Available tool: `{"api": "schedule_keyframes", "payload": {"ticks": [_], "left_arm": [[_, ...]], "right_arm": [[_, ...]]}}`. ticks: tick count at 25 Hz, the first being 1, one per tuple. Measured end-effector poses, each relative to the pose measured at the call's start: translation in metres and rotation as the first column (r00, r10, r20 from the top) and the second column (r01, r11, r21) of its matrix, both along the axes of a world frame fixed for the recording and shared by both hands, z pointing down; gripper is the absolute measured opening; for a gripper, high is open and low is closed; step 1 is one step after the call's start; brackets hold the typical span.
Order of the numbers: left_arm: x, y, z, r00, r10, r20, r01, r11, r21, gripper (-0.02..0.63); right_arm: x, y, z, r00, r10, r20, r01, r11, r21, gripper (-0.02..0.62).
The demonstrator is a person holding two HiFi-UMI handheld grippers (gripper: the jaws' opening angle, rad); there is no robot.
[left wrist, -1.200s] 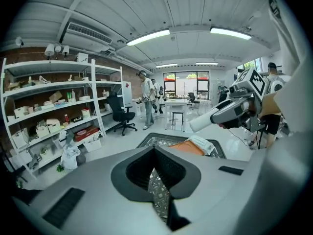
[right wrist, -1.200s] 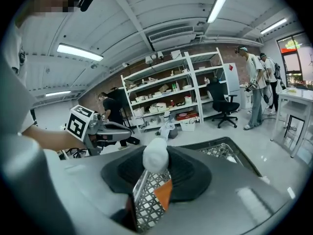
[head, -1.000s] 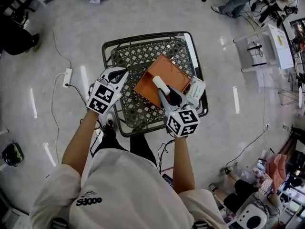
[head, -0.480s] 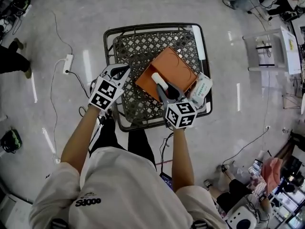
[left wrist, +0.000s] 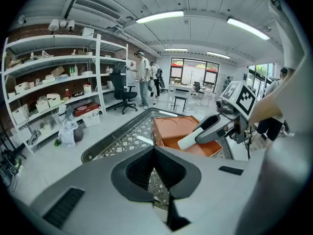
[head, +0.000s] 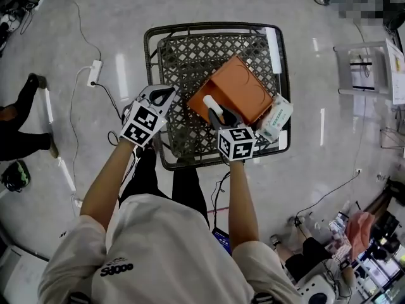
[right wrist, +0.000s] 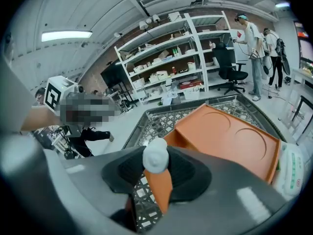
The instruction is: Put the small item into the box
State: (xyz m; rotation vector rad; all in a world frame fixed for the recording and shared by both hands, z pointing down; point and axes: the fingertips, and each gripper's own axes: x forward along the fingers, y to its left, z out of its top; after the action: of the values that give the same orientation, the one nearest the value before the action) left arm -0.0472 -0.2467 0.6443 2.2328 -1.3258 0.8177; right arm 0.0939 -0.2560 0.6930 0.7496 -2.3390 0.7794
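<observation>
While the right gripper (head: 220, 115) hangs over the orange box (head: 239, 92), the carry looks nearly finished and placing comes next. Its jaws stand partly apart, clamped on the small item (right wrist: 155, 156), a white tube that sticks out forward past their tips. The next move probably calls for lowering until the tube is inside the box just ahead of and below the jaws, then opening them. At the mesh bench (head: 190, 62), the left gripper (head: 162, 96) has its jaws together, with nothing between them.

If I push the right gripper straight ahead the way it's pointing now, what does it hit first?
Most likely the orange box: the right gripper, shut on the white tube, points at it, so the tube's tip would touch first. Depth is unclear.
</observation>
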Motion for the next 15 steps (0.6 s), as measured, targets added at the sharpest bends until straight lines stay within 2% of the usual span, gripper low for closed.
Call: {"api": "schedule_keyframes", "payload": {"ticks": [15], "left_arm": [[-0.002, 0.013, 0.029, 1.0, 0.017, 0.003, -0.016, 0.999, -0.042, 0.002]], "right_arm": [[-0.026, 0.004, 0.063, 0.994, -0.105, -0.004, 0.104, 0.983, -0.149, 0.141]]}}
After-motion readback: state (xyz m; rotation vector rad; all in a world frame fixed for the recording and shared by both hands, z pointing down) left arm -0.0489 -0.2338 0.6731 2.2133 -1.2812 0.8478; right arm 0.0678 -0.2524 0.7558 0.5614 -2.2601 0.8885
